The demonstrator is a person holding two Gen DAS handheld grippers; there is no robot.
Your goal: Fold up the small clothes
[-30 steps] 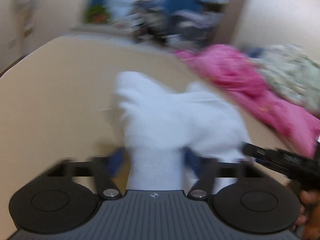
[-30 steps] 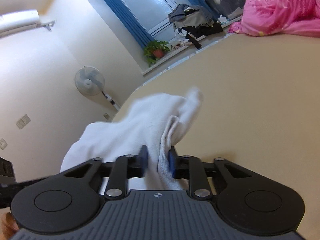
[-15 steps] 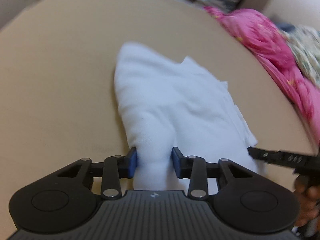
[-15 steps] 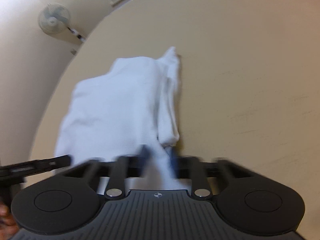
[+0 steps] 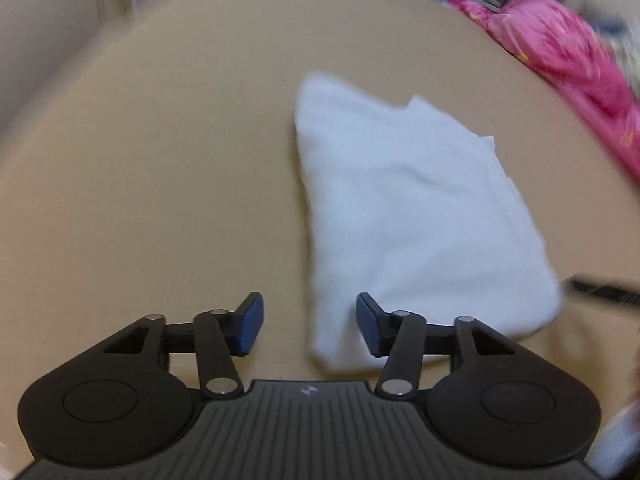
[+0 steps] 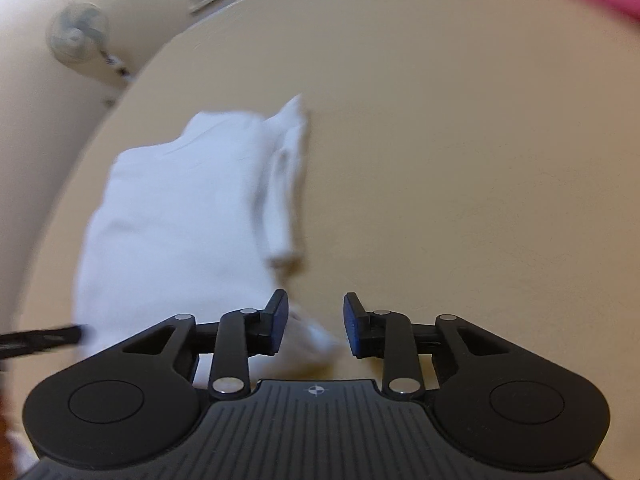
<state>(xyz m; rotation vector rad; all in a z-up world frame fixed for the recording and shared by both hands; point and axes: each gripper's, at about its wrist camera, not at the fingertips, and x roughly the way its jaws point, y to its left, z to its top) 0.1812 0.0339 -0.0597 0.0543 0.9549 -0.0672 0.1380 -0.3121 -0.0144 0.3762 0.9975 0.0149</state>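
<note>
We look down on a folded white garment lying flat on a tan surface, its near corners reaching toward both tools. Our left gripper stands with jaws apart, having just opened, the cloth's near left corner lying between the blue pads but untouched by them. Our right gripper has also just opened; its jaws stand apart with the garment's near right corner lying loose between them. A pink bundle sits at two o'clock in the left view; a standing fan shows at ten o'clock in the right view.
</note>
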